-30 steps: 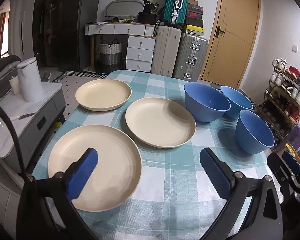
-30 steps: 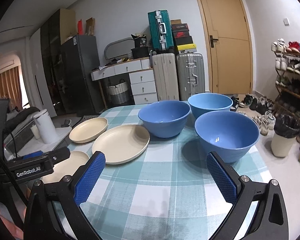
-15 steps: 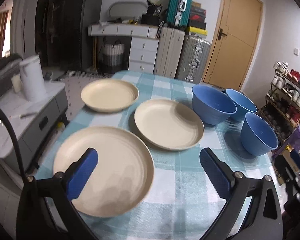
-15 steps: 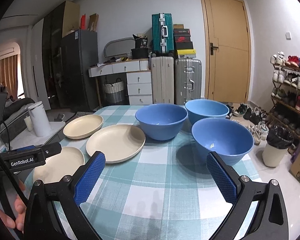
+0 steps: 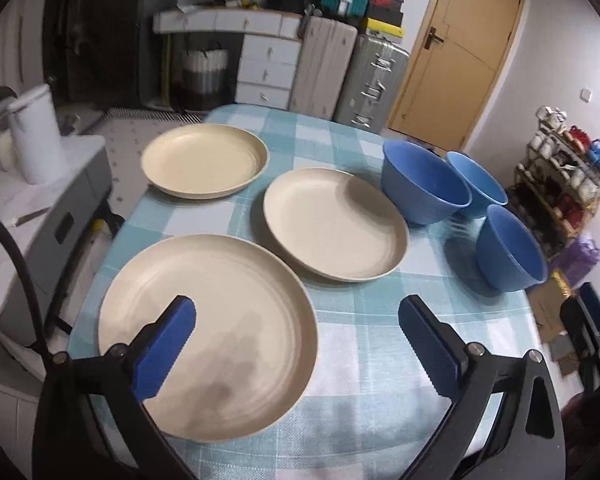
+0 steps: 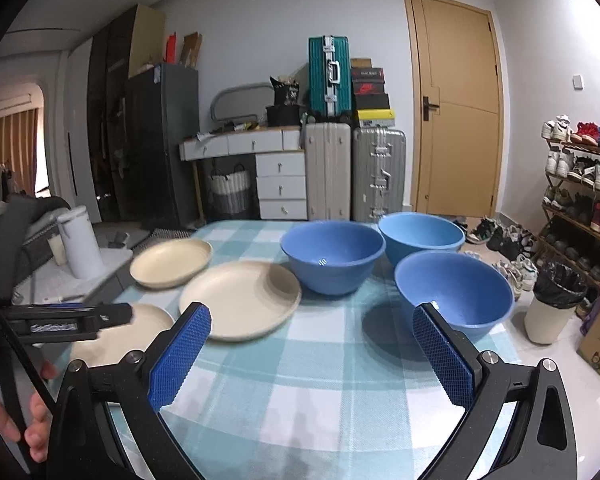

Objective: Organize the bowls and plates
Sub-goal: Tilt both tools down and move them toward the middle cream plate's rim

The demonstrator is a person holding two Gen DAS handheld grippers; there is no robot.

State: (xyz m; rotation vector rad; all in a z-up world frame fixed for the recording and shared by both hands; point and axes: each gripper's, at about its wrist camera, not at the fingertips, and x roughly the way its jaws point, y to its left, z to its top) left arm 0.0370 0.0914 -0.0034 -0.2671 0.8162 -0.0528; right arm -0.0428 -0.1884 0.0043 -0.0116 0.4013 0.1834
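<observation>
Left gripper [image 5: 298,342]: held low over the near edge of the table [image 5: 380,360], its blue-padded fingers spread wide with nothing between them; the left pad was seen above the nearest plate [image 5: 208,332], the right pad above bare checked cloth. Right gripper [image 6: 312,354]: likewise held with fingers well apart and empty, over the near part of the cloth; in its view the left gripper's black body was recorded at the left edge, over the nearest plate, with a person's hand [image 6: 20,424] partly visible below it. Nearest plate: cream, round, set flat at the near left of the table. Middle plate [image 5: 336,222]: cream, flat, placed just beyond and to the right of the nearest one, apart from it. Nearest bowl [image 5: 512,254]: blue, upright, stood at the right edge of the table. Middle bowl [image 5: 424,182]: blue, upright, located just right of the middle plate. Far bowl [image 5: 478,182]: blue, upright, set close behind the middle bowl; whether the two touched could not be told. Far plate [image 5: 204,162]: cream, flat, found at the far left of the table. Beyond the table: a white kettle [image 5: 34,136] on a side unit at left, white drawers [image 6: 280,184], two grey suitcases [image 6: 354,172] and a yellow door [image 6: 456,108] were noted.
</observation>
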